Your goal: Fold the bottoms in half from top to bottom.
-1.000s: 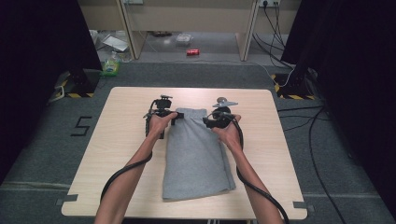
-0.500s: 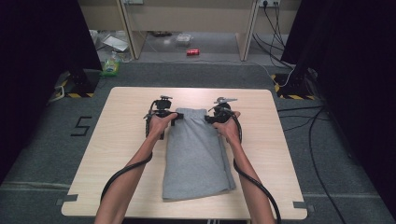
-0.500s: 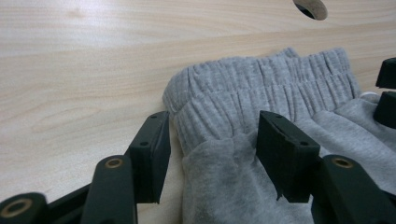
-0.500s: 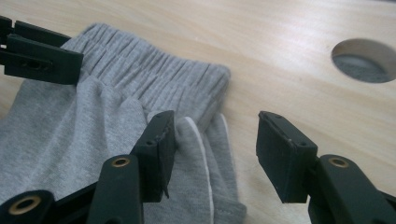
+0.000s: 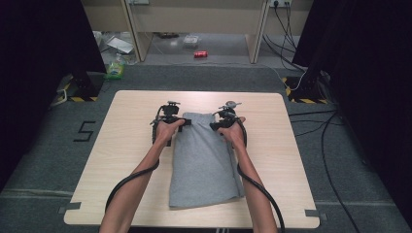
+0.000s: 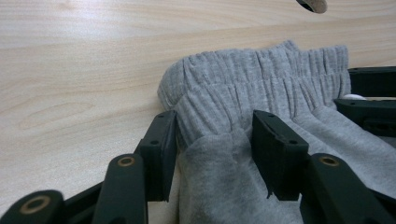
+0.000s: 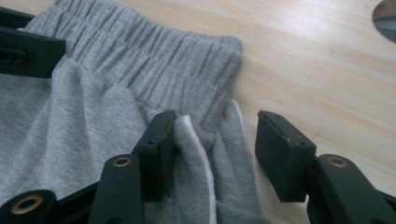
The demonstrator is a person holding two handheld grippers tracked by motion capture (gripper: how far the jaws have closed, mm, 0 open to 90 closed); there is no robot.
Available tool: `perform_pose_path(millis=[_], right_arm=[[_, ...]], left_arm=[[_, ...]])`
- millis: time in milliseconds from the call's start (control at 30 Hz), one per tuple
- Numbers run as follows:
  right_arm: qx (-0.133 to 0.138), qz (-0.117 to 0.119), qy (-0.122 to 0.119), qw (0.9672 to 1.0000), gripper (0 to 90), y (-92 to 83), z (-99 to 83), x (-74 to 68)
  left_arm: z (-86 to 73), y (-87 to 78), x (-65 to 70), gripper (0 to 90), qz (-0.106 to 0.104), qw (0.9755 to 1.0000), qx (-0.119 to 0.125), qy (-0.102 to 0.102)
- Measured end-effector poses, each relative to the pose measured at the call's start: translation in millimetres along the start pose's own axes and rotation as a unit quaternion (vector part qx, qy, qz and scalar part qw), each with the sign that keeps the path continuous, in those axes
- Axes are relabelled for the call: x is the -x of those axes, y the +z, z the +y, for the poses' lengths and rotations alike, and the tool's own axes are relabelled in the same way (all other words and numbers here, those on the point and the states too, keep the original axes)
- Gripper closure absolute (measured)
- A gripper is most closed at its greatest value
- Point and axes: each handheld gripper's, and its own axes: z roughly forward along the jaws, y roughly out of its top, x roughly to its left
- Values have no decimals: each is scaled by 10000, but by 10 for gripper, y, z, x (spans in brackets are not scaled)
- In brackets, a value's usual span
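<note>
Grey shorts (image 5: 204, 160) lie folded on the wooden table (image 5: 131, 111), elastic waistband (image 6: 261, 70) at the far end. My left gripper (image 5: 181, 122) sits at the waistband's left corner. In the left gripper view its jaws (image 6: 215, 140) have just been closing, and a bunched fold of grey cloth fills the wide gap between the pads. My right gripper (image 5: 214, 125) is at the right corner. Its jaws (image 7: 217, 140) stand open over the shorts' edge: the left pad touches the cloth, and bare table shows before the right pad (image 7: 280, 149).
Cables trail from both grippers along the forearms to the table's near edge. Bare wood lies on both sides of the shorts. Beyond the table are grey carpet, a red can (image 5: 200, 54) and litter under a bench. Black curtains flank the area.
My right hand has dropped and shifted slightly inward onto the waistband's right corner. The left hand has stayed put while its jaws narrowed around the cloth.
</note>
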Motion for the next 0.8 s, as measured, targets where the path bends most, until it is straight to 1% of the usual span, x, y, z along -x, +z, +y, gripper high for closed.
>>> perform_pose_path(millis=[67,167,200,333,400,500,633,800], right_arm=[[2,29,25,10000,521,9,3,-14],[-53,108,16,9999,590,11,10,-24],[-35,140,11,9999,627,16,7,-27],[-21,200,167,9997,725,16,-5,-21],[12,223,273,9994,755,17,-13,-10],[51,246,384,9989,767,15,-26,-6],[139,386,534,9977,777,-15,-42,25],[290,435,434,9977,780,-108,-2,11]], left_arm=[[-2,7,-8,517,-5,10000,-6,-4],[-10,16,-11,526,-15,10000,4,1],[-10,17,-12,529,-15,10000,4,10],[-10,22,-9,553,-14,10000,5,53],[-7,20,4,595,8,9999,32,136],[1,5,22,658,21,9997,106,202],[15,-33,60,703,20,9993,163,341],[26,-48,81,722,24,9992,184,354]])
